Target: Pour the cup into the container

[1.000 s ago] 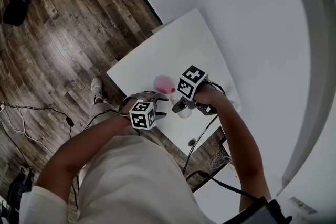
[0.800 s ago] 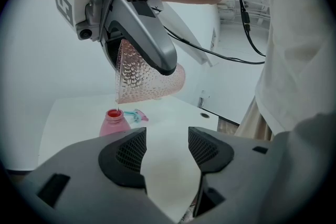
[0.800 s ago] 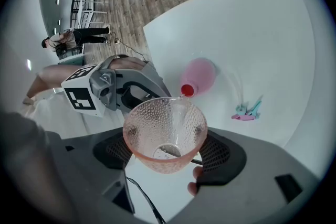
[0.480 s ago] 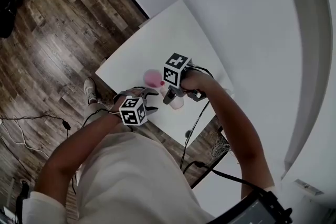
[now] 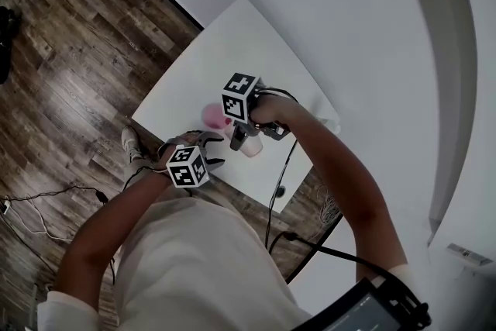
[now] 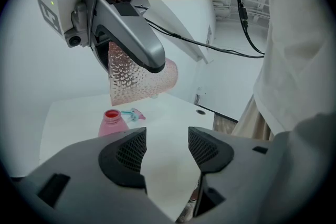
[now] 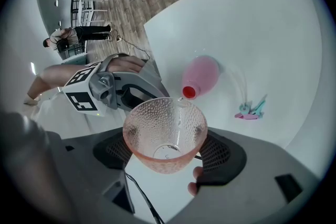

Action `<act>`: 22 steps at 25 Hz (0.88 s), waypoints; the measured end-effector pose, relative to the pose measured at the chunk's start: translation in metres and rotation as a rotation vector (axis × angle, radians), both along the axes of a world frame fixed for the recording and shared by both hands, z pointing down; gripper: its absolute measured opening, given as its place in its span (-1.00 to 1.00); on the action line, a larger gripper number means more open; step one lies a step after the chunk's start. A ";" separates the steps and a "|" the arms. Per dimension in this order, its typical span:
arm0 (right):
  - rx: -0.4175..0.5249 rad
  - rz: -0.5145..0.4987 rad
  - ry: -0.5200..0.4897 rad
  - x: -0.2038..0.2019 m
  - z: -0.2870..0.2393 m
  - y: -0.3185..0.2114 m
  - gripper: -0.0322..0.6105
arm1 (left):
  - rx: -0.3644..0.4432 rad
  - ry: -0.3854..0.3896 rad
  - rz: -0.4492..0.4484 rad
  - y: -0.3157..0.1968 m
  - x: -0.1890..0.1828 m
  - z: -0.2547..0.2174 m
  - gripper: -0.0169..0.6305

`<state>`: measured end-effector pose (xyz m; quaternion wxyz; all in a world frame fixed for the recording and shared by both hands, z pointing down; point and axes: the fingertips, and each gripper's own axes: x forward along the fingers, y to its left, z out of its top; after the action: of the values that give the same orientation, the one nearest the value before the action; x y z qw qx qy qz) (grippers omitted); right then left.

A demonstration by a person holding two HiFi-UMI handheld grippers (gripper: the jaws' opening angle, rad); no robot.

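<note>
- The cup [image 7: 165,134] is pinched between the fingers of the right gripper [image 7: 167,153] and tipped, its rim held just above the open mouth of the pink bottle [image 7: 200,77].
- The bottle is stood upright on the white counter [image 7: 252,23], toward the edge nearest the person.
- The fingers of the left gripper [image 6: 167,149] are spread, with nothing between them.

Count: 1 cup [image 7: 164,134], 1 pink container [image 7: 202,75], 1 small teal-pink item [image 7: 251,111], 1 white surface [image 5: 232,43]. Tongs x2: left tongs [image 6: 167,147], right tongs [image 7: 167,153]. Marker cubes x2: left cube [image 5: 187,167], right cube [image 5: 239,97]. 1 bkgd person [image 7: 73,34].
</note>
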<state>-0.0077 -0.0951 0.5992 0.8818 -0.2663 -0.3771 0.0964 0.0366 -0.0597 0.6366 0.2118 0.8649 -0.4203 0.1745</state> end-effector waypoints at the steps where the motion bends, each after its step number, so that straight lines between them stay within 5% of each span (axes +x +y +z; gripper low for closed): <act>1: -0.003 0.011 -0.012 0.000 0.000 0.002 0.25 | -0.002 -0.002 0.002 0.001 0.000 0.000 -0.19; 11: -0.058 0.215 -0.319 -0.013 -0.014 0.007 0.26 | -0.036 -0.012 -0.026 0.013 -0.009 -0.002 -0.19; 22: -0.152 0.439 -0.999 -0.012 -0.049 0.001 0.26 | -0.069 -0.024 -0.142 0.017 -0.029 -0.027 -0.19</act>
<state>-0.0195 -0.0943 0.5503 0.5331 -0.2576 -0.7884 0.1670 0.0077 -0.0432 0.6093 0.2483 0.8230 -0.4766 0.1838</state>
